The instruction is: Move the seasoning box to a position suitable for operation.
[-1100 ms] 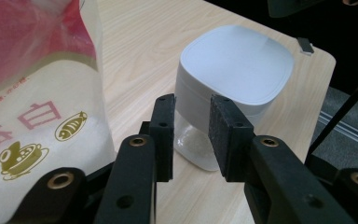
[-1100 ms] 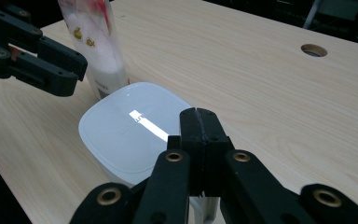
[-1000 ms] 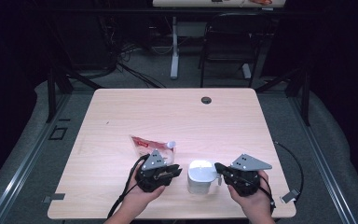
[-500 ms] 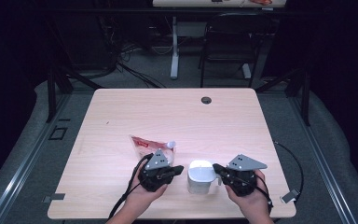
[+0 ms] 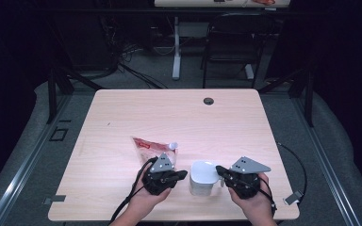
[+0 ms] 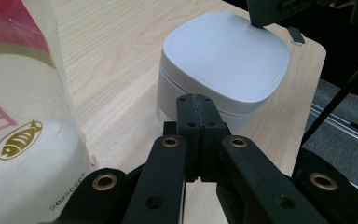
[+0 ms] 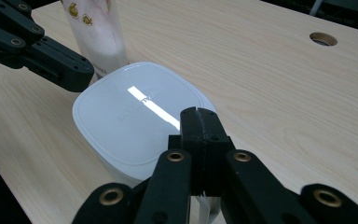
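left claw (image 5: 181, 175): pressed together, empty | right claw (image 5: 220, 170): pressed together, empty | white lidded container (image 5: 202, 177): between both claws | pouch (image 5: 152, 146): just behind left claw

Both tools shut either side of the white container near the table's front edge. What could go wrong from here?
1. The white container sits near the table's front edge; a push from the left tool or right tool might slide it off.
2. The pouch lies close behind the left tool; a sideways move could snag or drag it.
3. Shut jaws cannot grasp; the lid may only get nudged.
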`<act>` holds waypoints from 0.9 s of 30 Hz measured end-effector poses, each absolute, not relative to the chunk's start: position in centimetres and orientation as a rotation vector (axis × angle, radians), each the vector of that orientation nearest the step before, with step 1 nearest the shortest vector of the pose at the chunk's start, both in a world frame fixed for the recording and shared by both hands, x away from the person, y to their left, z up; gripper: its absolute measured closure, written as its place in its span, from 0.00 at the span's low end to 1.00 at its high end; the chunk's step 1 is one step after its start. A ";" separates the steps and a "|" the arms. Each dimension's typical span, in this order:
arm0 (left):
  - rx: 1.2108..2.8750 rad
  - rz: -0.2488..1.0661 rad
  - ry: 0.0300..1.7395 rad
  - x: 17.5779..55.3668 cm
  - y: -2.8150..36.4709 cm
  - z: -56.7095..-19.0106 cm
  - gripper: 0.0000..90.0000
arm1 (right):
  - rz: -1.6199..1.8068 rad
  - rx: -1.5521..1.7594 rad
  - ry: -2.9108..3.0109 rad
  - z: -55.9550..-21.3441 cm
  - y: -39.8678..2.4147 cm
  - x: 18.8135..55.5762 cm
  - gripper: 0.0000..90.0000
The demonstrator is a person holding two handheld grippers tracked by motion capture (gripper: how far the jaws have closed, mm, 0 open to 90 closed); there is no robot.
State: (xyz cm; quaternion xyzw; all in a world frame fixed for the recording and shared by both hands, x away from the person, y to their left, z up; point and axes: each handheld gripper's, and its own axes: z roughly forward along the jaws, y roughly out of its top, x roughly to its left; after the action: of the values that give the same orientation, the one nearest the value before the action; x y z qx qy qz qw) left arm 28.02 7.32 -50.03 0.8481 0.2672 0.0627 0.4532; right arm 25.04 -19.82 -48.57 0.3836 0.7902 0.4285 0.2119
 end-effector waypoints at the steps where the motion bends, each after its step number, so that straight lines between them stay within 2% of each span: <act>1: 2.098 0.150 0.659 28.0 7.2 -50.1 1.00 | 1.190 1.068 2.194 -48.6 -19.8 25.0 1.00; 27: 2.133 0.106 0.650 27.9 6.5 -51.2 1.00 | 1.214 1.077 2.190 -48.7 -20.0 25.1 1.00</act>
State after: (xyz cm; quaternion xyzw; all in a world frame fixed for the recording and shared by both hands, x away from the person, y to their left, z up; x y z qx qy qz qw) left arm 27.92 6.49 -51.18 0.8585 0.2617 0.0426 0.4390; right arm 25.05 -20.01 -48.69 0.3866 0.7861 0.4357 0.2067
